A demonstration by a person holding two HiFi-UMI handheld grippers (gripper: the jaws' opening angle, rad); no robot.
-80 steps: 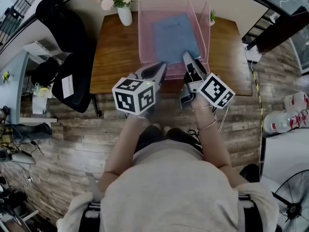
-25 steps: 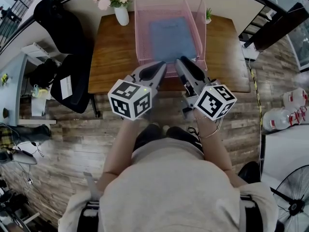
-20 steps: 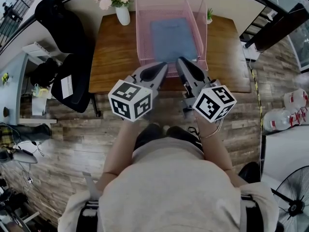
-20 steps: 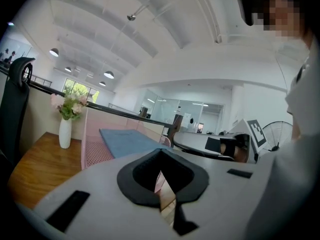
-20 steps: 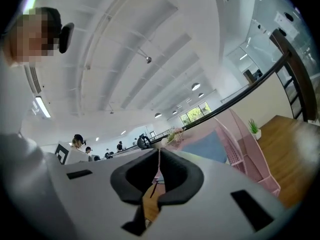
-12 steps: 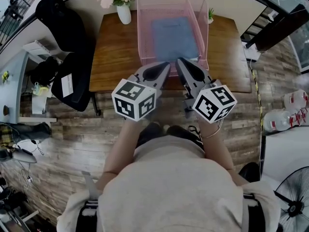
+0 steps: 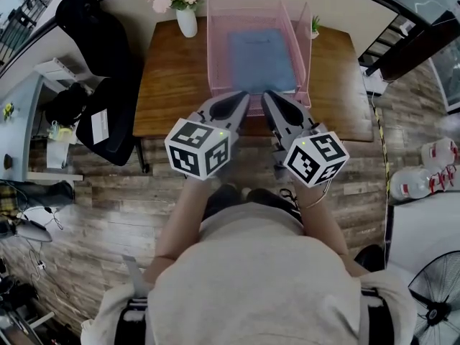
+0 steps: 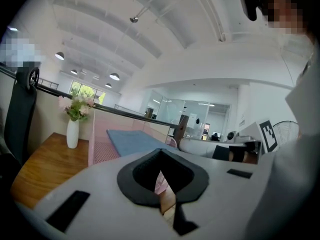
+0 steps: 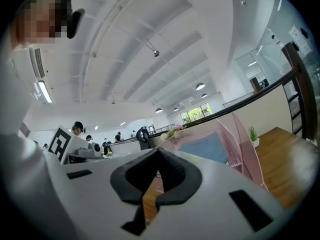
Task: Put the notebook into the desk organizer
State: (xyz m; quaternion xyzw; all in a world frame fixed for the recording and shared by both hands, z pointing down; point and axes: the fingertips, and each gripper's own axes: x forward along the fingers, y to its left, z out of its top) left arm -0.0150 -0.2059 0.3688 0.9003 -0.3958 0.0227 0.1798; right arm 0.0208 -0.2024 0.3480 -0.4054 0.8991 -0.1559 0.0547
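Two claws, both closed on nothing, hover over the near edge of the bench (image 7: pixel 172 85). At the far left, a vase of flowers (image 7: pixel 187 21) stands by the far edge. My left claw (image 7: pixel 236 100) points at the pink desk organizer (image 7: pixel 218 63), its jaws together and nothing between them. The organizer sits against the far edge, and the blue notebook (image 7: pixel 261 60) lies flat on its floor, nearer its right wall.

I judge the notebook thin and light, with a cover likely to sag if lifted by one corner. Its near short edge, pinched at the middle, would be the place to take hold.

My right claw (image 7: pixel 272 100) is closed too. Moments earlier it reached over the organizer's near wall beside the notebook, and a second ago its jaws stood partly apart. Now it is drawn back, and the notebook has not shifted.
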